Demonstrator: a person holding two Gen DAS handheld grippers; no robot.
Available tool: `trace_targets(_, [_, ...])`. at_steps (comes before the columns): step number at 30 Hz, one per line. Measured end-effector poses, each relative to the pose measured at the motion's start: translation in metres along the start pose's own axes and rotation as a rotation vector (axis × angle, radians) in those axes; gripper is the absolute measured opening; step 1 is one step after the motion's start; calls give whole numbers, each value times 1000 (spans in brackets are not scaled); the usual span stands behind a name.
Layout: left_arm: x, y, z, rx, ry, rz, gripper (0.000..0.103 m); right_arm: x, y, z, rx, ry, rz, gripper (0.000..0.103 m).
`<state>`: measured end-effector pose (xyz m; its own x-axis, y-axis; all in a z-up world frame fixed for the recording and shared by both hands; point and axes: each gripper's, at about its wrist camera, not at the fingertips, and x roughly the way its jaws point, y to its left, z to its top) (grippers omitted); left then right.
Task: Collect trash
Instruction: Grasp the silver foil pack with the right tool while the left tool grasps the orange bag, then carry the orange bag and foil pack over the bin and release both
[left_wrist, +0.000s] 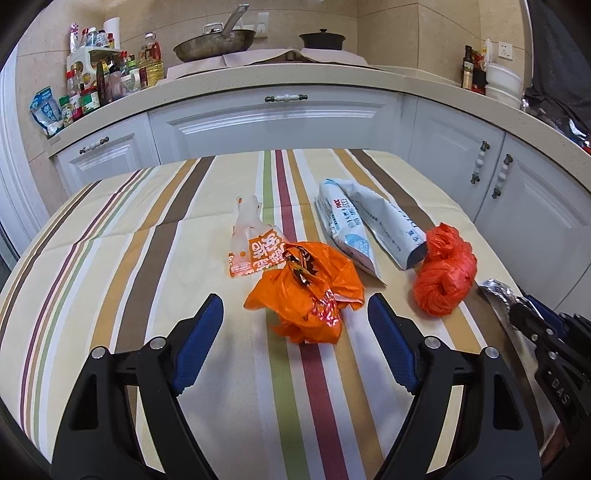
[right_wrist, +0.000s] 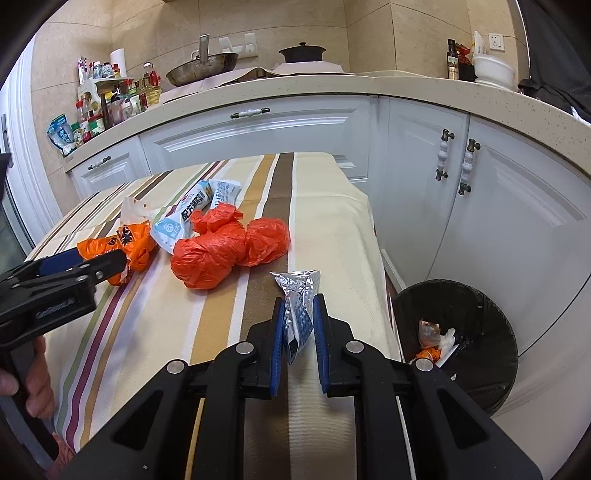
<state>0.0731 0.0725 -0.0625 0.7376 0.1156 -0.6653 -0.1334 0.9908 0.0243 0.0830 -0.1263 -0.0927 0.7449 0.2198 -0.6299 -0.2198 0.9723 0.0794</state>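
Observation:
My left gripper (left_wrist: 295, 306) is open just above the striped tablecloth (left_wrist: 129, 295). A crumpled orange plastic bag (left_wrist: 314, 291) lies right ahead of its blue pads (left_wrist: 201, 332), untouched. Behind that bag lie a white-and-orange snack bag (left_wrist: 251, 236), two blue-white packets (left_wrist: 351, 229) and a knotted red plastic bag (left_wrist: 443, 280). My right gripper (right_wrist: 299, 301) is shut on a silver foil wrapper (right_wrist: 297, 291), held upright over the table's right part. The left wrist view catches that gripper (left_wrist: 517, 314) and the wrapper (left_wrist: 495, 293) at its right edge.
On the floor to the right of the table stands a black bin (right_wrist: 491, 332) holding some wrappers. White cabinets (left_wrist: 277, 125) and a crowded counter curve around the back. A hand (right_wrist: 33, 387) holds the left gripper (right_wrist: 110, 262) at the left.

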Motion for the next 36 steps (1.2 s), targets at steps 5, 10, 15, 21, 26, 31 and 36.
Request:
trace_targets(5, [12, 1, -3, 12, 45, -33, 39, 0, -4, 2, 6, -6, 4, 16])
trace_targets(10, [12, 4, -5, -4, 53, -62, 24, 0, -4, 2, 5, -7, 5, 16])
trace_targets(15, [3, 7, -10, 3, 45, -66, 23, -4, -2, 1, 0, -17, 0, 16])
trace_targets(21, [-18, 6, -17, 16, 23, -79, 23, -14, -2, 1, -10, -42, -14, 16])
trace_targets(26, [-36, -4, -19, 41, -10, -95, 23, -26, -4, 0, -10, -63, -33, 16])
trace_targets(31, [-46, -19, -19, 66, -26, -130, 23, -38, -13, -3, 3, -83, -63, 16])
trace_targets(36, [-53, -44, -18, 107, -41, -176, 23, -52, -31, -7, 28, -101, -113, 16])
